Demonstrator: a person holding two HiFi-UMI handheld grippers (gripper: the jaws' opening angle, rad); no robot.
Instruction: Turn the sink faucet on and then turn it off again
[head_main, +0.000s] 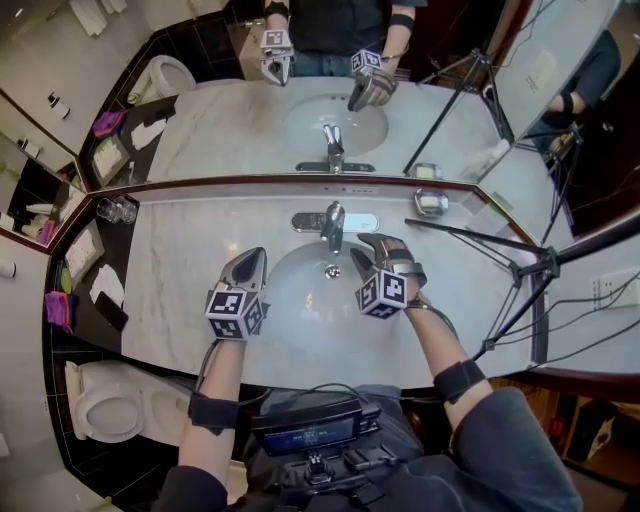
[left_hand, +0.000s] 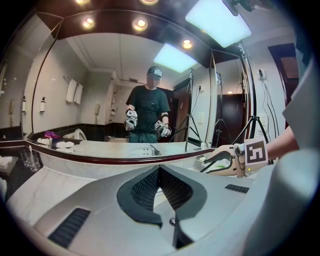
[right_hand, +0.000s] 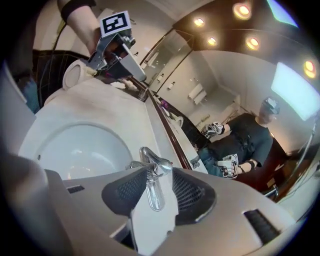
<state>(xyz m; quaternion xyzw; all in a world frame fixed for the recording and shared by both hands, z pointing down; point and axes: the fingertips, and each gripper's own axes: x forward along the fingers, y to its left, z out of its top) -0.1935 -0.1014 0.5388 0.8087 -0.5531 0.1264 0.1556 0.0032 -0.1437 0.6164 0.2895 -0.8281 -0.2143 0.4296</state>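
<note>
The chrome faucet (head_main: 333, 225) stands at the back rim of the white sink basin (head_main: 290, 305). My right gripper (head_main: 368, 250) is just right of the faucet, rolled on its side and open. In the right gripper view the faucet (right_hand: 152, 172) shows in the gap between the jaws, with the pads apart from it. My left gripper (head_main: 250, 260) hangs over the basin's left rim, shut and empty. In the left gripper view its jaws (left_hand: 159, 170) meet, and the right gripper (left_hand: 207, 165) shows at the right. The left gripper (right_hand: 135, 70) also shows in the right gripper view, beyond the basin (right_hand: 75, 150).
A marble counter (head_main: 190, 260) surrounds the basin, with a wall mirror (head_main: 230, 130) behind it. Glasses (head_main: 117, 209) stand at the left, a soap dish (head_main: 432, 202) at the right. A black tripod (head_main: 520, 265) reaches over the right side. A toilet (head_main: 105, 405) is at lower left.
</note>
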